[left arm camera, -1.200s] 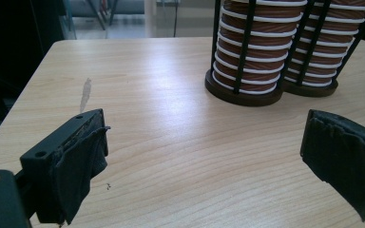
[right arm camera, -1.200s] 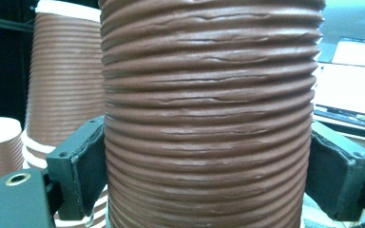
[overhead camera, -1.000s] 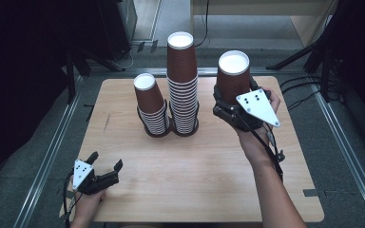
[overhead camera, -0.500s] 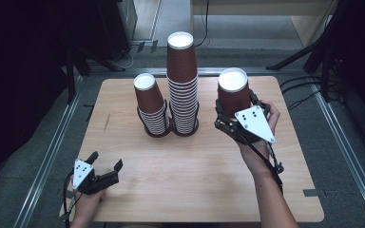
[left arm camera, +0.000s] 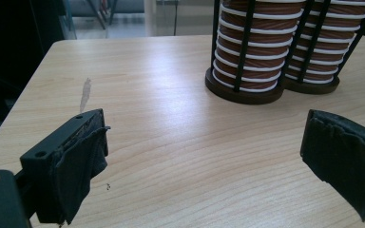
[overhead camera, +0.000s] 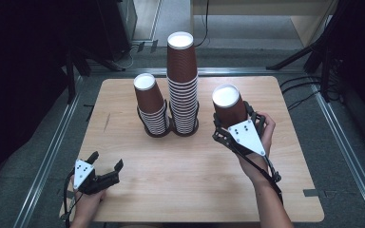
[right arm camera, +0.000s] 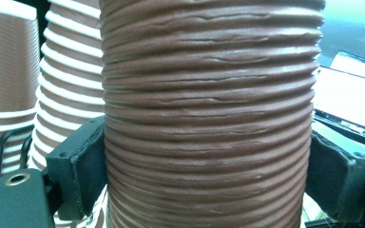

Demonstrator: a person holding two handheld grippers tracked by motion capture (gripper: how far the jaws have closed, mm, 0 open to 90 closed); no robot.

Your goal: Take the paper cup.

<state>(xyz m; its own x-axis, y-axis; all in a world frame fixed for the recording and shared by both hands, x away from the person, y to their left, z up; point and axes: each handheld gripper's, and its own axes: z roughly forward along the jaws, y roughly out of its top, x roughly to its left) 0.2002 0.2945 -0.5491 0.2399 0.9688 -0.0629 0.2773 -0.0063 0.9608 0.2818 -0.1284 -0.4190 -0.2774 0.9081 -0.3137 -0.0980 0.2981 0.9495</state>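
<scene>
In the high view, the right gripper (overhead camera: 233,124) clamps an upside-down brown cup (overhead camera: 228,105) at about three o'clock from the two racked stacks (overhead camera: 171,102), low over the bench (overhead camera: 180,171), probably to set it down apart. The left gripper (overhead camera: 105,167) rests at seven o'clock. Its own view shows its jaws apart, nothing between them, the stack holders (left arm camera: 266,90) ahead at one o'clock. The right gripper view shows pads (right arm camera: 83,166) pressing the cup's ribbed wall (right arm camera: 209,118) on both sides.

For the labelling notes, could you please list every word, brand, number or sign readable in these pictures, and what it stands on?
None: no text can be read anywhere.
The held cup in the right gripper: plain ribbed brown, no print.
The two cup stacks: plain brown with white rims.
The grey plates on the grippers: only dark holes, no marks.
The table: bare wood.
</scene>
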